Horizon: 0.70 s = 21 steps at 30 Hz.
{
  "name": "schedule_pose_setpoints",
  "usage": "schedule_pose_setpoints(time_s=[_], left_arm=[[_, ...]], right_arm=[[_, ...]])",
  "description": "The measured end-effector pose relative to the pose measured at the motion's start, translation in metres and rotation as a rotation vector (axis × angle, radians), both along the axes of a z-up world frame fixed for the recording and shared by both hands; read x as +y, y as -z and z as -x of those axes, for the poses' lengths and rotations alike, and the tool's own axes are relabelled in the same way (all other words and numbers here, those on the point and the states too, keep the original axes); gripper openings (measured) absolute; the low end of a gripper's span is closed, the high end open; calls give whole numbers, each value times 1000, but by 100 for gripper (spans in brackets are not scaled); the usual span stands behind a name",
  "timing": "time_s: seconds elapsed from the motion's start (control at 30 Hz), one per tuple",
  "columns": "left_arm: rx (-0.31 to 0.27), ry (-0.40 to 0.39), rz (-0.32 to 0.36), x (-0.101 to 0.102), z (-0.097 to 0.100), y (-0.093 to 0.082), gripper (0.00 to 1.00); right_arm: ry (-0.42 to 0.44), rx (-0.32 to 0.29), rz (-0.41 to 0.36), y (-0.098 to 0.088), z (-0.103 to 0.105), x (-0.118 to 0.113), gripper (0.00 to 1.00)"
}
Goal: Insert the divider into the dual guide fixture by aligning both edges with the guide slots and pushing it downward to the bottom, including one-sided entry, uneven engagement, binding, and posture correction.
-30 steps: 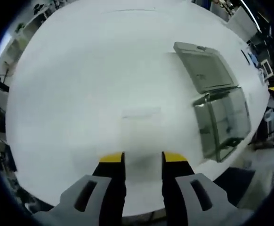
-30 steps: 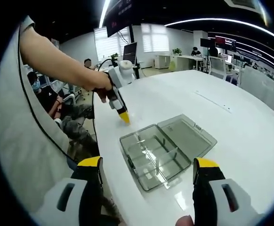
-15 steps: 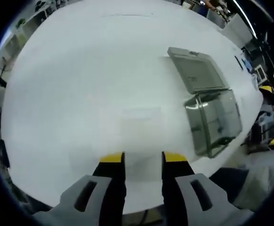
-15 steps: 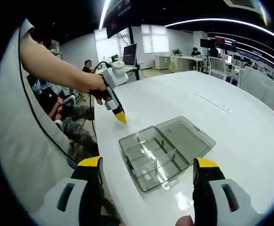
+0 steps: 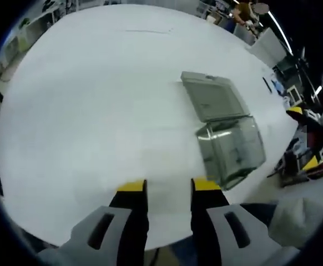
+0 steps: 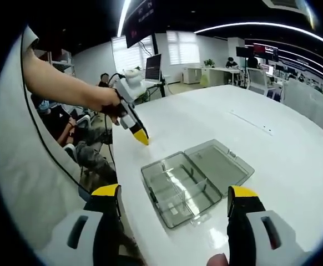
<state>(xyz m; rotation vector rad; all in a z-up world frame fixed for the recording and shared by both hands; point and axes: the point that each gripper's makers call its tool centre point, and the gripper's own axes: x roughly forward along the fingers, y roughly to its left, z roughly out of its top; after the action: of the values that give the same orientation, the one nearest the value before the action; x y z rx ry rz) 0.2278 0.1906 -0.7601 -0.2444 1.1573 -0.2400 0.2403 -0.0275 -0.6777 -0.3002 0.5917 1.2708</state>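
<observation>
Box (image 6: 192,180) of clear plastic sits near the table (image 6: 283,160) edge closest to the person, lid flung flat beside it. A thin divider (image 6: 179,185) stands inside. It looks light, stiff and slick; I'd pinch its top edge. Left gripper (image 5: 168,185) hangs over bare table, jaws slightly apart, empty. Right gripper (image 6: 174,199) gapes wide, empty, before the box.

Left gripper (image 5: 168,185): black, yellow-tipped jaws narrowly parted, nothing between them; in the right gripper view (image 6: 141,137) at upper left, tips angled down.
Right gripper (image 6: 174,199): yellow-tipped jaws spread wide, empty.
Left hand (image 6: 107,102): bare forearm outstretched, gripping the handle.
</observation>
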Motion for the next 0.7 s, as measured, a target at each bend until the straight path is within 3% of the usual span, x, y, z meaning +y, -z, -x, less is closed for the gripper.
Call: schedule_pose_setpoints(time_s=[0.7], left_arm=[[-109,72,124,-41,-10,-41,25]], right_arm=[[11,14,-24,-5,-7,-6,76]])
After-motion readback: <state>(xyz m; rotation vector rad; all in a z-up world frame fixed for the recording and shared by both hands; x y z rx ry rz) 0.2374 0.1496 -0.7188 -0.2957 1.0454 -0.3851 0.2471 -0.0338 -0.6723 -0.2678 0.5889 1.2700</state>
